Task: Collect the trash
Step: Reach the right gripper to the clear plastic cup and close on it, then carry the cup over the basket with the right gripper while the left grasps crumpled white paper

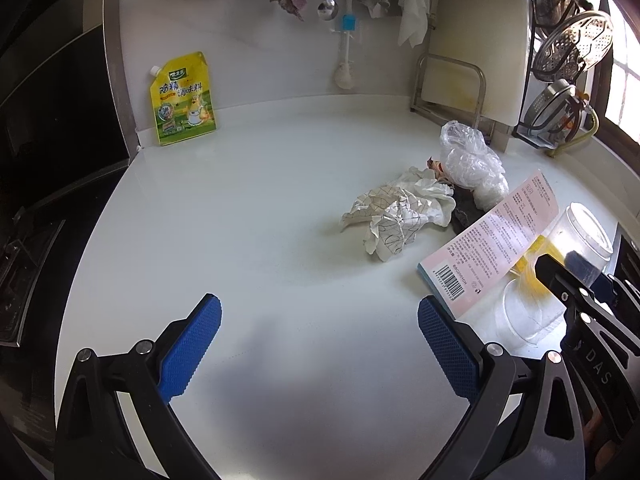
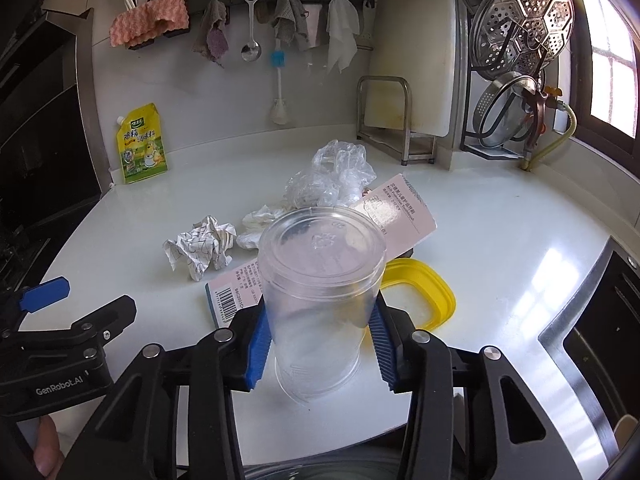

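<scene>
My right claw [image 2: 320,344] is pinching the clear plastic cup [image 2: 320,280], both blue pads pressing its sides; only this view is showing the grip and the yellow lid [image 2: 432,292] behind. My left claw [image 1: 320,344] is gaping wide over bare counter [image 1: 260,208], holding nothing, crumpled paper [image 1: 396,216] lying ahead.
</scene>
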Motion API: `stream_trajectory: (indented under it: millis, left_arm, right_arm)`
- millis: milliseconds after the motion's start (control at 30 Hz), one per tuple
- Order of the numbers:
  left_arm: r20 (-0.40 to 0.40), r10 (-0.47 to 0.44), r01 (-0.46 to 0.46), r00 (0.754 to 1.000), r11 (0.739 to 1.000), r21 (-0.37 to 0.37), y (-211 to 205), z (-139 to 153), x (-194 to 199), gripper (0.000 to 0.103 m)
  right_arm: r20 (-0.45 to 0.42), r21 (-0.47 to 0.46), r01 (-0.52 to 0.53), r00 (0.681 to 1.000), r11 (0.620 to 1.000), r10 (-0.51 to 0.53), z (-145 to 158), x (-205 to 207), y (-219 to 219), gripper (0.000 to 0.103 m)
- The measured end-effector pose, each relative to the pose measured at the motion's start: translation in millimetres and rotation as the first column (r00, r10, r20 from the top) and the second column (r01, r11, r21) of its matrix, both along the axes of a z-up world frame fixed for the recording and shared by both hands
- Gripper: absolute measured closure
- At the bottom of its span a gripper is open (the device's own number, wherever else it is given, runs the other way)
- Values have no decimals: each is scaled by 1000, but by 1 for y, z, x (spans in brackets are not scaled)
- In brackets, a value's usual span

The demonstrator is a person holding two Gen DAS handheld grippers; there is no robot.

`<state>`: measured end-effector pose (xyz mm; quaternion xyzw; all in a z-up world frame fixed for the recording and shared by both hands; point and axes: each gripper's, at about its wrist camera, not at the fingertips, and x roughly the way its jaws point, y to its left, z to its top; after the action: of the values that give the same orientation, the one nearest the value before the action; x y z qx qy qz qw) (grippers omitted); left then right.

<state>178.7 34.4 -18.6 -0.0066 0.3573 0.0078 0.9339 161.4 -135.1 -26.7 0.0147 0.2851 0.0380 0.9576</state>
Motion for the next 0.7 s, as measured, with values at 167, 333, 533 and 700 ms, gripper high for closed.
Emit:
stream_trajectory:
  millis: [167,333,533,700]
  left_arm:
    - [5,-2,2,1000,1000,-10,-8,3,13,6]
    - [-7,-23,23,1000,999,-34,-21,5,34,6]
    - [-20,7,-7,1000,1000,16,-35,4,66,6]
    - [-66,7,-5,998,1000,21,-43,-4,87,6]
  right_arm:
    - [27,31,12,1000,999,-13,9,-16,-15,62]
    - [31,72,52,998,996,-54,10,-31,-38,62]
    - [27,110,73,997,991,-76,8,-41,-57,61]
    - [28,146,80,996,986,-85,7,-45,-69,61]
